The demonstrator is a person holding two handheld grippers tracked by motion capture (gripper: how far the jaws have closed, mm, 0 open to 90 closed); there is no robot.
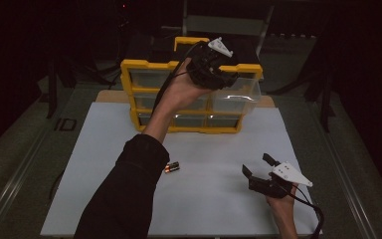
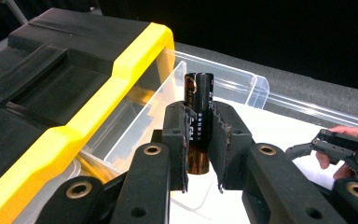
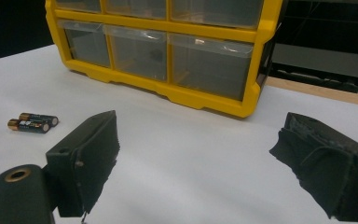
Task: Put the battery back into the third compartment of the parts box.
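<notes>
Left gripper (image 2: 200,140) w/ fingers clamped on a battery (image 2: 198,116), upright over the pulled-out clear drawer (image 2: 242,86), prob. to drop it in. Right gripper (image 1: 261,172) waits near desk (image 1: 204,199), fingers apart, nothing btw them; two batteries (image 3: 31,122) left.

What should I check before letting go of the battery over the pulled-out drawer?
1. Left gripper clamped on battery: ok.
2. Drawer of the yellow organizer pulled out: ok.
3. Battery over the drawer's opening, not its rim: cannot tell.
4. Drawer interior free of obstructions: cannot tell.
5. Right gripper open, clear of the organizer: ok.
6. Two spare batteries lying on the white mat, reachable: ok.
</notes>
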